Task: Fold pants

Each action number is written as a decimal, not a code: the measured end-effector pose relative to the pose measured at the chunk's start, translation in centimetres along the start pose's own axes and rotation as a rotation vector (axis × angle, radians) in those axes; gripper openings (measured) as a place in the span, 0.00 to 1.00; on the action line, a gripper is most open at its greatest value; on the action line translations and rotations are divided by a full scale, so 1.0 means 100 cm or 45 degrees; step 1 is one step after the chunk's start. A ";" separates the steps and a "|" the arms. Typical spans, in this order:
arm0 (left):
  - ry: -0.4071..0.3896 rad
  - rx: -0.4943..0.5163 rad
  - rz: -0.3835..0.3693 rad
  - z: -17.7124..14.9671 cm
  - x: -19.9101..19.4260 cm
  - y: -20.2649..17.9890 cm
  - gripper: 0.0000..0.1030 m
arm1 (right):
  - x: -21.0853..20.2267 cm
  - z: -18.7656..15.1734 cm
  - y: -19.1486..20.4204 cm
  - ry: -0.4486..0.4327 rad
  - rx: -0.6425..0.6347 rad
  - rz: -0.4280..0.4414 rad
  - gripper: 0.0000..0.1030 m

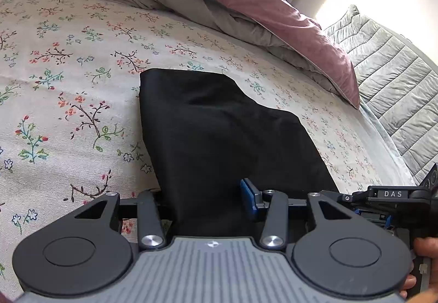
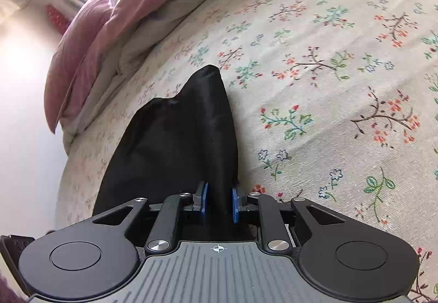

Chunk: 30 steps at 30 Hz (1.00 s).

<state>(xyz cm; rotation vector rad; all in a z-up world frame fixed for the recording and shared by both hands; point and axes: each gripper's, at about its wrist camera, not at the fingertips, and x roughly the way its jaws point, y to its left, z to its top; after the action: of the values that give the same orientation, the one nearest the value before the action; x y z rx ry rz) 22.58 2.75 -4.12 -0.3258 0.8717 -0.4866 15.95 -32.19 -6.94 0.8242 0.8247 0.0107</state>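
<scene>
The black pants [image 1: 219, 133] lie folded on the floral bed sheet [image 1: 68, 84], their near edge lifted. My left gripper [image 1: 208, 199] holds that near edge; one blue pad [image 1: 246, 193] shows and the cloth hides the other. In the right wrist view the pants [image 2: 175, 138] rise as a dark fold from my right gripper [image 2: 219, 201], whose blue pads [image 2: 204, 199] press a fold of cloth between them. The right gripper's body also shows at the right edge of the left wrist view [image 1: 391, 193].
A pink and grey duvet [image 1: 246, 2] is bunched along the far side of the bed. A grey quilted cover [image 1: 388, 75] lies past the bed's right edge. The bed's edge [image 2: 65, 166] drops off to the left in the right wrist view.
</scene>
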 end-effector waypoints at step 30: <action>-0.214 0.246 0.516 -0.031 -0.085 -0.063 0.99 | -0.100 -0.090 0.090 -0.330 -0.767 -0.205 0.72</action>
<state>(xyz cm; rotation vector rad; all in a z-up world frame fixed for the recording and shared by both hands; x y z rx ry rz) 13.77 1.73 2.36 -0.0083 0.6971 -0.1613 5.75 -23.25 1.88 0.1835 0.5905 0.0089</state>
